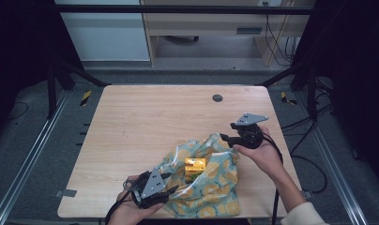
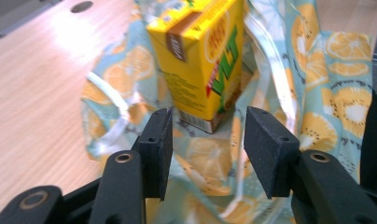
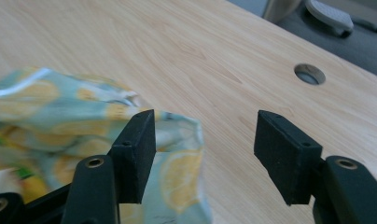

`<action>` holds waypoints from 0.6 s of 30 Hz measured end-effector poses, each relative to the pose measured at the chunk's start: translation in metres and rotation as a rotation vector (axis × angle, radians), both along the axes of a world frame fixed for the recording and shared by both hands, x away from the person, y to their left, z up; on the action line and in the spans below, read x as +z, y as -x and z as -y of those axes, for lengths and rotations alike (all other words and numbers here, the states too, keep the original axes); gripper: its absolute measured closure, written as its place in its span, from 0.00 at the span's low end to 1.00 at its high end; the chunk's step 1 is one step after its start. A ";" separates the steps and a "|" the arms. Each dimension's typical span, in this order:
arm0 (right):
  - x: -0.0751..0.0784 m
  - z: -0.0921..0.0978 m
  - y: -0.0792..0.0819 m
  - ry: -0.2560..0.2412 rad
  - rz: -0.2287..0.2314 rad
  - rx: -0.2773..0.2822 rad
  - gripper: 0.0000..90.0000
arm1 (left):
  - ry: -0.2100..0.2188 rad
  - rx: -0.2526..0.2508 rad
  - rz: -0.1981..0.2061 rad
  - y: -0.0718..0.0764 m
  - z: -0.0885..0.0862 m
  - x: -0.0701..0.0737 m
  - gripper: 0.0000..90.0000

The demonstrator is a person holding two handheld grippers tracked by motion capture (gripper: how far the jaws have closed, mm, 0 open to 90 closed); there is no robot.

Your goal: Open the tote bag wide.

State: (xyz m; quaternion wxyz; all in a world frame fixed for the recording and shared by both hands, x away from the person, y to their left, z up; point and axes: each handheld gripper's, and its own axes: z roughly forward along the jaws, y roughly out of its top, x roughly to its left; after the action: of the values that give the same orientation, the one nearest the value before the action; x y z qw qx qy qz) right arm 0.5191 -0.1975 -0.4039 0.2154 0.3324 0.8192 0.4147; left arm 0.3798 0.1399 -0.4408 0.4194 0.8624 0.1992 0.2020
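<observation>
Standing upright on the lemon-print bag [image 1: 211,180], the juice carton [image 2: 200,60] faces both wide, empty claws.

The bag [image 1: 211,180] is pale teal, printed all over with orange and yellow citrus slices, some with white rings around them; its folded edges show glossy white streaks. The carton [image 2: 203,60] standing on it is bright yellow, with a brown band across its top flap, green letters edged in red on one face, and small dark print on the narrow side. The counter [image 1: 145,122] is light wood with fine grain lines and a dark grey round cap near its far edge. Each hand-held gripper [image 2: 205,140] has matt black jaws with brass-coloured rivets.
</observation>
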 end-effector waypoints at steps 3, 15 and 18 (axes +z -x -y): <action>0.010 0.000 0.015 -0.012 0.016 0.033 0.43 | -0.013 0.035 0.014 -0.006 -0.003 0.006 0.59; 0.008 -0.021 0.069 0.005 -0.011 0.225 0.20 | -0.116 0.066 0.001 -0.043 0.006 0.014 0.48; 0.002 -0.022 0.069 0.012 -0.047 0.242 0.17 | -0.129 0.073 -0.028 -0.052 0.007 0.004 0.46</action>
State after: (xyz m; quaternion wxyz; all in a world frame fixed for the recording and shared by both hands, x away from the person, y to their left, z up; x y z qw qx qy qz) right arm 0.4501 -0.1750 -0.4016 0.1465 0.2393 0.8607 0.4248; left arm 0.4315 0.1334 -0.4367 0.3526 0.8824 0.2231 0.2175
